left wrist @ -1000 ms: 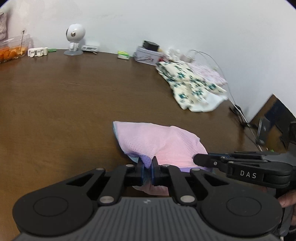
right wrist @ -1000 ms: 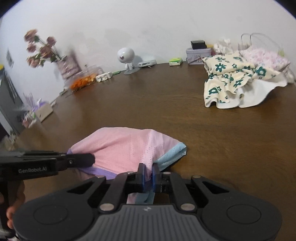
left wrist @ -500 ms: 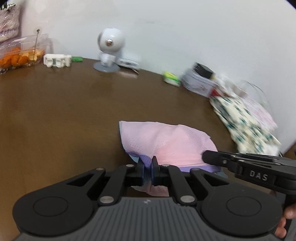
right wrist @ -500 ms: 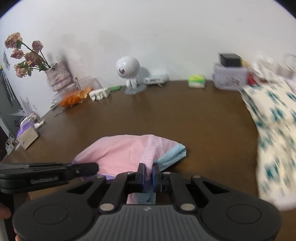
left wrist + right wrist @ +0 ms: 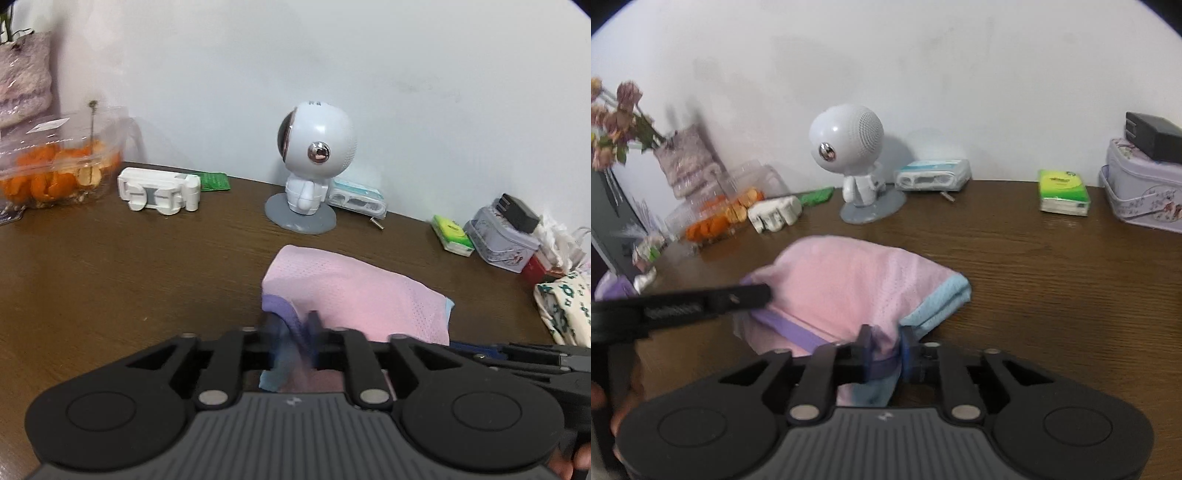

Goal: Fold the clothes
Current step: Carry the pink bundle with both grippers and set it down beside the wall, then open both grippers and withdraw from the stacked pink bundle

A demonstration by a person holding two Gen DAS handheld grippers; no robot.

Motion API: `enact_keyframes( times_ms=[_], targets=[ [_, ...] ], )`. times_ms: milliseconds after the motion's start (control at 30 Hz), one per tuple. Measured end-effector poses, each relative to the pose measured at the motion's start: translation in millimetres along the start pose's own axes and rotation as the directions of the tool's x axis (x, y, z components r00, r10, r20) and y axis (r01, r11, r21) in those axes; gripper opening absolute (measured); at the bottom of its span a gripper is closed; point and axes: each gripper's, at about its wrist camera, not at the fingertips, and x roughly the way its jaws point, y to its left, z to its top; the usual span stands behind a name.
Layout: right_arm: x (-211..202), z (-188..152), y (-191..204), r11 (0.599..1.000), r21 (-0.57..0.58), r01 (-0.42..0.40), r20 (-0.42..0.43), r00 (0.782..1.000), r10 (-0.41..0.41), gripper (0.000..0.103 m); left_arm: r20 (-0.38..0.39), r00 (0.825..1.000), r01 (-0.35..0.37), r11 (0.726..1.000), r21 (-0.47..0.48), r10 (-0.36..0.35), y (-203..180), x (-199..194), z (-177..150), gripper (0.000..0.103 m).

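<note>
Brown wooden table [image 5: 110, 280] carries a folded pink garment [image 5: 351, 295] near the astronaut figurine [image 5: 314, 177]. Its near edge sits between the opening jaws of the left gripper [image 5: 293, 341] and the right gripper [image 5: 884, 350], both parted narrowly.

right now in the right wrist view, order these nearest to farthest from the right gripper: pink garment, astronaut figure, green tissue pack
1. pink garment: between the right gripper fingers, which are opening.
2. astronaut figure: beyond the garment, left of centre, near the wall.
3. green tissue pack: far right, by the wall; about as far as the figure, too close to call.
</note>
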Motion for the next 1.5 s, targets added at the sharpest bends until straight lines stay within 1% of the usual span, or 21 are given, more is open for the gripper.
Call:
enact_keyframes(
  times_ms=[67,167,300,367,400,467,533,700,767,900,967,1000,1067,1100,1133,1167,1200,1267,1333,1400,1500],
  targets=[
    [-15.2,-4.1,-5.3,1.000,-0.012,0.028,0.031,0.999,-0.028,0.024,0.011,1.000,0.001,1.000,0.011,-0.001,4.1,-7.6,-6.5,0.031],
    [-32.3,-4.5,-8.9,1.000,0.006,0.025,0.080,0.997,-0.025,0.025,-0.011,1.000,-0.002,1.000,-0.010,0.001,4.0,-6.0,-15.8,0.029],
    [-22.8,-8.9,3.2,0.999,-0.018,-0.049,0.048,0.998,0.050,0.028,-0.016,1.000,-0.006,1.000,-0.029,0.005,-2.9,-1.6,-22.5,0.022],
    [-17.8,-12.6,1.4,1.000,0.007,-0.025,0.038,0.999,0.025,0.024,-0.020,1.000,0.007,1.000,-0.027,-0.008,-9.5,0.4,-25.7,0.014],
    [-15.4,-14.5,0.5,1.000,0.019,-0.012,0.034,0.999,0.012,0.004,-0.023,1.000,0.016,1.000,-0.022,-0.017,-13.7,1.3,-27.5,0.010],
    [-10.6,-18.2,-1.5,0.999,0.044,0.013,0.023,1.000,-0.014,0.003,-0.030,0.999,0.035,0.999,-0.014,-0.036,-22.3,3.2,-30.9,0.010],
    [-18.3,-18.4,-8.7,0.996,0.053,0.077,0.027,0.997,-0.078,0.003,-0.046,0.996,0.079,0.997,0.002,-0.078,-36.4,5.8,-33.7,0.008],
    [-45.8,-21.7,-49.7,0.975,0.085,0.205,0.023,0.978,-0.208,0.003,-0.072,0.986,0.154,0.987,0.047,-0.151,-91.3,18.8,-39.7,0.008],
    [-55.9,-25.8,-65.0,0.964,0.085,0.252,0.026,0.967,-0.255,0.003,-0.077,0.984,0.169,0.984,0.066,-0.163,-111.1,23.3,-40.3,0.008],
    [-65.8,-26.6,-87.9,0.955,0.103,0.277,0.020,0.960,-0.281,0.003,-0.077,0.987,0.150,0.985,0.084,-0.144,-125.1,23.5,-40.9,0.009],
    [-73.4,-28.8,-90.8,0.959,0.132,0.249,0.037,0.966,-0.256,0.009,-0.079,0.989,0.129,0.989,0.078,-0.123,-120.3,16.4,-41.4,0.014],
    [-79.5,-30.2,-88.5,0.957,0.144,0.251,0.046,0.965,-0.260,0.015,-0.062,0.992,0.110,0.991,0.075,-0.106,-116.8,8.2,-41.7,0.018],
    [-113.4,-46.5,-68.9,0.963,0.133,0.233,0.092,0.965,-0.246,0.021,-0.018,0.998,0.055,0.995,0.081,-0.054,-110.2,-19.5,-45.8,0.020],
    [-130.5,-54.8,-59.0,0.966,0.126,0.224,0.115,0.964,-0.239,0.026,0.006,0.999,0.032,0.996,0.083,-0.032,-107.3,-35.7,-49.3,0.027],
    [-147.7,-63.1,-49.0,0.969,0.120,0.216,0.138,0.963,-0.231,0.040,0.037,0.999,0.020,0.996,0.085,-0.023,-105.7,-58.3,-56.4,0.034],
    [-164.8,-71.4,-39.1,0.972,0.113,0.207,0.161,0.961,-0.223,0.047,0.060,0.998,0.012,0.996,0.087,-0.017,-104.8,-81.0,-64.2,0.049],
    [-185.6,-86.3,-27.9,0.977,0.101,0.187,0.177,0.963,-0.203,0.056,0.064,0.998,0.015,0.996,0.092,-0.021,-106.0,-104.0,-74.2,0.055],
    [-222.4,-118.3,-11.7,0.984,0.105,0.145,0.176,0.971,-0.162,0.057,0.067,0.997,0.028,0.994,0.107,-0.035,-109.9,-148.9,-97.0,0.058],
    [-255.2,-154.4,0.1,0.992,0.094,0.089,0.179,0.978,-0.105,0.064,0.064,0.996,0.051,0.991,0.127,-0.060,-118.6,-190.5,-126.3,0.069],
    [-287.3,-195.1,10.6,0.994,0.065,0.088,0.176,0.980,-0.098,0.070,0.061,0.996,0.054,0.988,0.145,-0.064,-128.6,-227.8,-160.6,0.074],
    [-327.2,-243.4,16.5,0.991,0.023,0.132,0.190,0.973,-0.134,0.074,0.082,0.995,0.036,0.982,0.184,-0.052,-148.8,-271.2,-217.8,0.080]
  ],
)
